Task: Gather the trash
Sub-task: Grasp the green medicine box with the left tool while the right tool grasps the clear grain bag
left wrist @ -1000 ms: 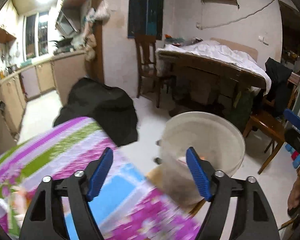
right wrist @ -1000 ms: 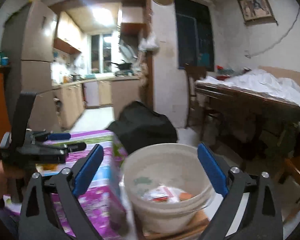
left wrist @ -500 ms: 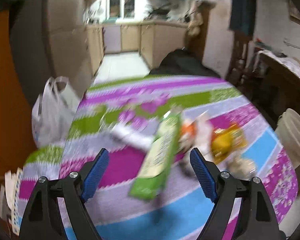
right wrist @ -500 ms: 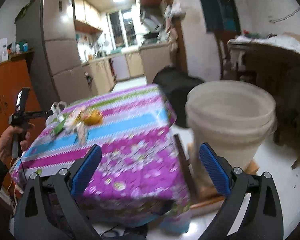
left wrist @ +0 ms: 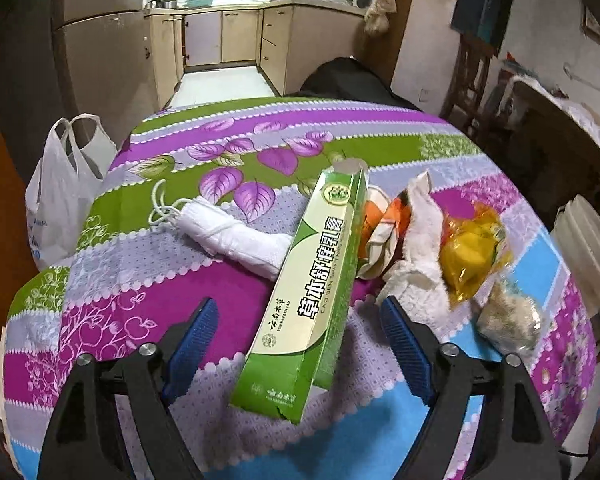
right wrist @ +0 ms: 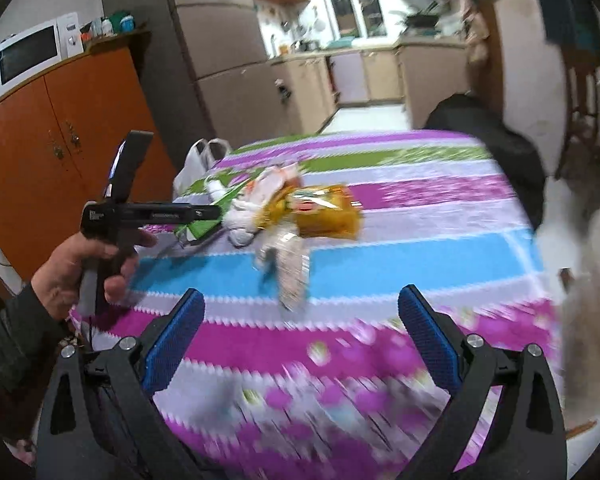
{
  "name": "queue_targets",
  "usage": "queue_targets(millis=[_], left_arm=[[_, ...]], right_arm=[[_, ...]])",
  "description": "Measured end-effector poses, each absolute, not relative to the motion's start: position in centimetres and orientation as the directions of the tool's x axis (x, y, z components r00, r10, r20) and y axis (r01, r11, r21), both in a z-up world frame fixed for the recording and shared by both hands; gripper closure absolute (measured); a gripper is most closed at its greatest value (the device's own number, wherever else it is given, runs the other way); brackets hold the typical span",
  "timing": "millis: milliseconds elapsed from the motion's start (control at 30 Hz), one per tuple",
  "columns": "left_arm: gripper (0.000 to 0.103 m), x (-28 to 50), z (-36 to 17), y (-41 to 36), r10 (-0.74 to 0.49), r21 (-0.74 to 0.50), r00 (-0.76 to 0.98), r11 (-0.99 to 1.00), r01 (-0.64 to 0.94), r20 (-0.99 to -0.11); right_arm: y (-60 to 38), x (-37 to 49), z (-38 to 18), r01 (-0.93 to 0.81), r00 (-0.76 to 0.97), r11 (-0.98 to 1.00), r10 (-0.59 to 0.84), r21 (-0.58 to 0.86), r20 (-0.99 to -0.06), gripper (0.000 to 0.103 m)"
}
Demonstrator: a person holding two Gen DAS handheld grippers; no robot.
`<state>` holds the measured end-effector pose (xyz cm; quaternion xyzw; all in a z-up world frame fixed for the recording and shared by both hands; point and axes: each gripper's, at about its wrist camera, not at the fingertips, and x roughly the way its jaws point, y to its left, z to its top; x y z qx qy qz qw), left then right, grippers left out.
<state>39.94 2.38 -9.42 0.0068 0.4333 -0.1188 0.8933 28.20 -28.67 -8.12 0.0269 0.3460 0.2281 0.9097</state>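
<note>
Bright indoor light, fisheye bending, right view blurred

On the striped tablecloth (left wrist: 172, 304): one long green box (left wrist: 314, 288); one rolled white cloth (left wrist: 236, 238); one yellow wrapper (left wrist: 474, 250); one crumpled tissue (left wrist: 418, 248); beside the tablecloth, one white plastic bag (left wrist: 60, 196).

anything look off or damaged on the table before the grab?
The long green cardboard box is propped askew, its far end resting on the rolled white cloth and crumpled wrappers. Its near end looks torn open. The open left gripper straddles it. Nothing appears spilled.
</note>
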Motion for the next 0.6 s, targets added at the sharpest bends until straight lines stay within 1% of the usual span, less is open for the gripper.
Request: queue_targets(millis=[67, 100, 167, 333, 400, 467, 500, 533, 600], left_arm=[[0.044, 40.2, -10.1, 2.4, -0.205, -0.091, 0.584, 0.972, 0.218, -0.786], [0.049, 40.3, -10.3, 2.5, -0.207, -0.095, 0.582, 0.972, 0.217, -0.786], [0.051, 40.3, -10.5, 2.6, -0.212, -0.104, 0.588, 0.972, 0.212, -0.781], [0.057, 39.6, -10.4, 1.8, -0.209, -0.076, 0.604, 0.968, 0.237, -0.769], [0.059, 39.3, -10.4, 1.6, -0.214, -0.076, 0.610, 0.967, 0.243, -0.763], [0.065, 39.1, -10.6, 1.7, -0.216, -0.084, 0.613, 0.968, 0.238, -0.760], [0.065, 39.0, -10.6, 1.8, -0.218, -0.090, 0.618, 0.968, 0.232, -0.755], [0.066, 38.9, -10.6, 2.0, -0.223, -0.098, 0.619, 0.968, 0.230, -0.753], [0.066, 38.7, -10.6, 2.2, -0.231, -0.112, 0.619, 0.968, 0.225, -0.751]], right_arm=[[-27.5, 29.6, -8.6, -0.408, 0.636, 0.890, 0.436, 0.202, -0.636, 0.016], [-26.8, 30.5, -8.9, -0.416, 0.622, 0.888, 0.436, 0.197, -0.650, 0.017], [-26.0, 31.8, -9.4, -0.419, 0.608, 0.889, 0.425, 0.183, -0.670, 0.022], [-24.4, 34.8, -11.0, -0.418, 0.585, 0.897, 0.386, 0.142, -0.713, 0.026], [-24.2, 35.3, -11.5, -0.408, 0.587, 0.904, 0.365, 0.125, -0.723, 0.032], [-24.1, 35.4, -11.8, -0.406, 0.581, 0.906, 0.354, 0.116, -0.732, 0.045], [-23.9, 35.6, -11.9, -0.407, 0.574, 0.905, 0.357, 0.121, -0.737, 0.048], [-23.6, 35.6, -12.0, -0.408, 0.576, 0.906, 0.353, 0.114, -0.737, 0.053], [-23.3, 35.5, -12.1, -0.408, 0.582, 0.909, 0.333, 0.089, -0.742, 0.056]])
